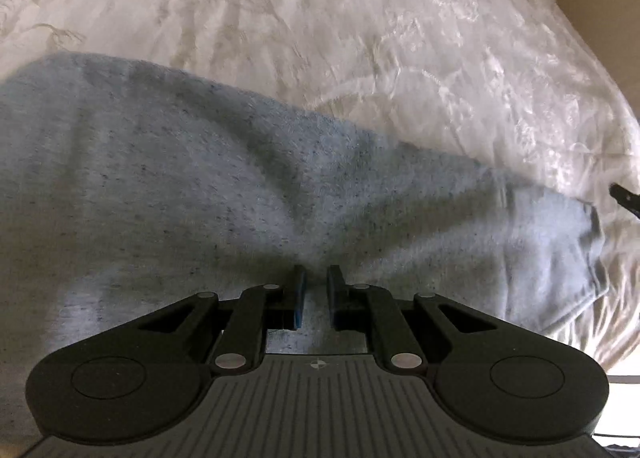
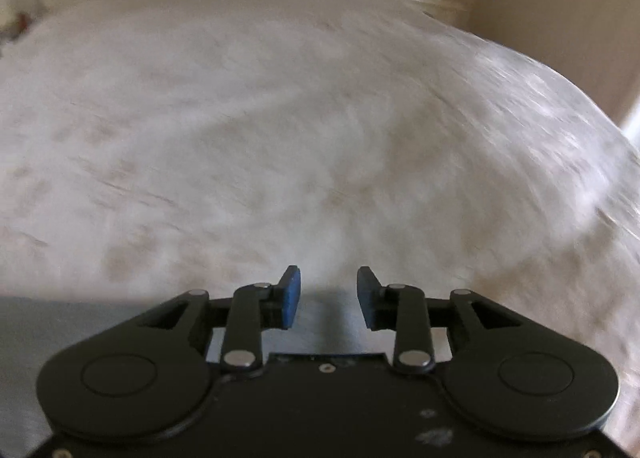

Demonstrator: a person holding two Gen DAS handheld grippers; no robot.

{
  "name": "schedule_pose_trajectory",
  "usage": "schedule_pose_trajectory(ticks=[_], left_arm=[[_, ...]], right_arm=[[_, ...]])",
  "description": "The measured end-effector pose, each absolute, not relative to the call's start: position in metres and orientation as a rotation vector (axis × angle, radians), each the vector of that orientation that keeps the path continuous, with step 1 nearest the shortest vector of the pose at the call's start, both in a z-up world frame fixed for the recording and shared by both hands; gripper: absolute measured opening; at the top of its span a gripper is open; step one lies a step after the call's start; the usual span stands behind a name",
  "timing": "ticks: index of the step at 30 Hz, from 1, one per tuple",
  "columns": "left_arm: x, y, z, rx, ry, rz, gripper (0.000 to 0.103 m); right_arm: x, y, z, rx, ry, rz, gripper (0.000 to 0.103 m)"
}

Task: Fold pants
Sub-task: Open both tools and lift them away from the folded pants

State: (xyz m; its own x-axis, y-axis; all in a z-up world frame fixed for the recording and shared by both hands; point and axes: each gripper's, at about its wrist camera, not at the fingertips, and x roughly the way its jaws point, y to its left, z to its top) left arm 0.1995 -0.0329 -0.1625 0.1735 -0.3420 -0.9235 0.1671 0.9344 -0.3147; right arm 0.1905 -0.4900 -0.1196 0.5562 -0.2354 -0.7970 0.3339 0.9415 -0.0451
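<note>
While the left gripper (image 1: pixel 316 278) pinches the grey pants (image 1: pixel 200 186), whose length runs leftward from it, the right gripper (image 2: pixel 328 290) hangs spread beyond their far edge, holding nothing.

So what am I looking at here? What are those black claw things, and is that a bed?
No robot here: a person holds a two-finger gripper in each hand, with a camera on each looking along its fingers. One picture is from the left gripper: its fingers are pinched on a bunch of the grey pants, which lie on a white bed. The other is from the right gripper: its fingers stand apart and hold nothing, over the bed. That picture is blurred. A grey strip at its lower left may be the pants.
</note>
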Motion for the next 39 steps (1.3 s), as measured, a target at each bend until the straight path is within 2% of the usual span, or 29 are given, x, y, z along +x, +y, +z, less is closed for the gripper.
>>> schedule_pose_trajectory(ticks=[8,13,14,15,17,24,26,27,33,39], left_arm=[[0.219,-0.012,-0.134,-0.136,1.289,-0.29,0.012],[0.236,-0.005,-0.114,-0.06,1.211,-0.294,0.012],[0.239,-0.004,-0.111,-0.054,1.199,-0.295,0.017],[0.244,-0.002,-0.108,-0.046,1.188,-0.302,0.029],[0.252,-0.002,-0.106,-0.031,1.174,-0.313,0.037],[0.278,-0.005,-0.108,0.03,1.182,-0.355,0.037],[0.281,-0.004,-0.108,0.037,1.178,-0.36,0.037],[0.282,-0.005,-0.107,0.043,1.174,-0.367,0.037],[0.283,-0.018,-0.111,0.125,1.182,-0.426,0.037],[0.266,-0.025,-0.142,0.238,1.324,-0.458,0.037]], right_arm=[[0.251,-0.365,-0.116,0.161,0.911,0.275,0.036],[0.283,-0.28,-0.129,0.053,0.943,0.592,0.039],[0.286,-0.264,-0.133,0.018,0.951,0.649,0.039],[0.29,-0.247,-0.136,-0.032,0.956,0.699,0.039],[0.298,-0.228,-0.144,-0.113,0.964,0.756,0.039],[0.31,-0.194,-0.158,-0.167,0.995,0.823,0.04],[0.312,-0.193,-0.158,-0.16,0.996,0.838,0.012],[0.311,-0.193,-0.157,-0.164,0.997,0.853,0.004],[0.277,-0.184,-0.144,-0.238,0.925,0.909,0.003],[0.256,-0.174,-0.151,-0.245,0.955,0.945,0.007]])
